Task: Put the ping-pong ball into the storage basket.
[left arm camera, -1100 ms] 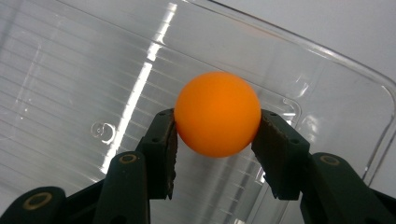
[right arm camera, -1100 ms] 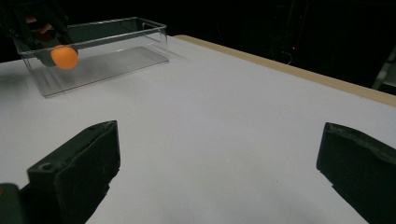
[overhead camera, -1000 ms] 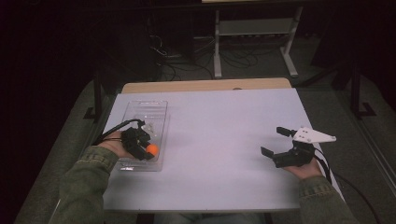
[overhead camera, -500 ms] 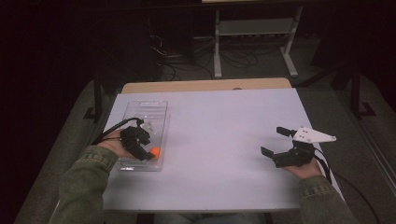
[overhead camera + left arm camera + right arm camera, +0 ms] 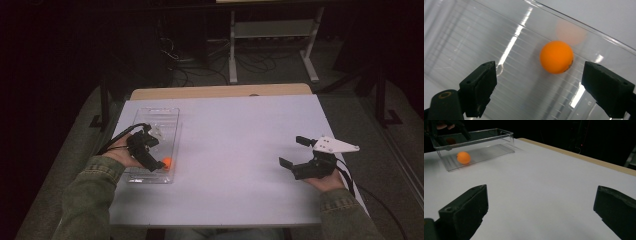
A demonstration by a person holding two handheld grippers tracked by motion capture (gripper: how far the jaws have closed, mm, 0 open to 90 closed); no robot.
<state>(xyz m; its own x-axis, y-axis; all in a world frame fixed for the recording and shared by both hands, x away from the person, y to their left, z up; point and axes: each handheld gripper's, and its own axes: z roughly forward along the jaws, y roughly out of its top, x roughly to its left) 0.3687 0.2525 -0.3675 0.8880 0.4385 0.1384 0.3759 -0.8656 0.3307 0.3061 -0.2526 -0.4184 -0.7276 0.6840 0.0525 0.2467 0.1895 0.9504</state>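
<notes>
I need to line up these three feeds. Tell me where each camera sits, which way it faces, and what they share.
High view: fixed above the person's side, looking forward and down on the white table; both sleeved forearms, left tool and right tool show.
Left gripper view: rides the left tool, looking down into the clear bin at the orange ball, loose between its open jaws.
Right gripper view: rides the right tool, looking level across the table toward the bin.
Shared: ball and bin appear in all three.

High view looks down the table (image 5: 240, 130) — both claw views share the orange ball (image 5: 556, 57).
</notes>
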